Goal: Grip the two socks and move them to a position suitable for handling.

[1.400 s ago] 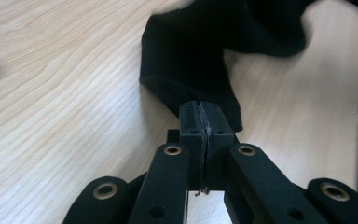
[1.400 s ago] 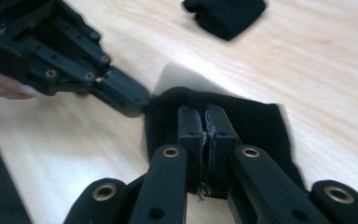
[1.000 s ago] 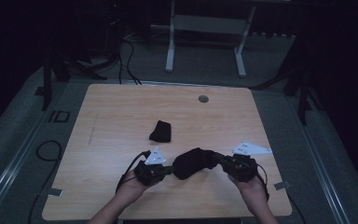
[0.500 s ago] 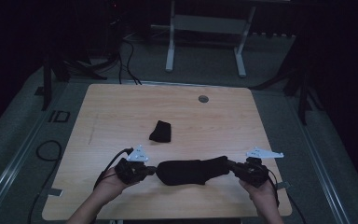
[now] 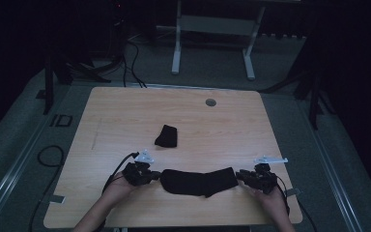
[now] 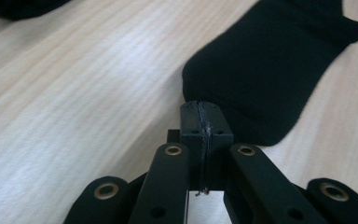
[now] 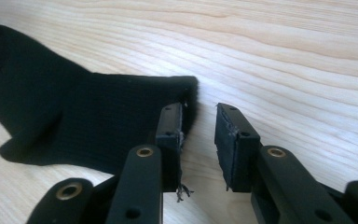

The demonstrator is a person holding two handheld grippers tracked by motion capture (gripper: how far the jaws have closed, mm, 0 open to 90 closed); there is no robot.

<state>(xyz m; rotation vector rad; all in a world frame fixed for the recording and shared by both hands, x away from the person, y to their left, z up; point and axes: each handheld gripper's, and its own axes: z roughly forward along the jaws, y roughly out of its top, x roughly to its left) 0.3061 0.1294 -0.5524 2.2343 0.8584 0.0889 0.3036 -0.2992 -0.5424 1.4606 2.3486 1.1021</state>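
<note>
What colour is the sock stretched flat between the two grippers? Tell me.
Plain black, no pattern: the sock shows best in the right gripper view, against the light wooden table.

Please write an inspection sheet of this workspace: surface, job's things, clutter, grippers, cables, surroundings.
Surface: wooden table, bare apart from the socks; round grommet near the far edge.
Job's things: black sock laid out flat at the near edge; folded black sock apart from it, mid-table.
Clutter: nothing seen.
Grippers: left hand-held gripper shut at one end of the flat sock; right hand-held gripper has just been opening, its pads off the sock's other end.
Cables: one cable trails from the left gripper; more on the floor.
Surroundings: dark room, grey floor, a white frame behind the table.
</note>
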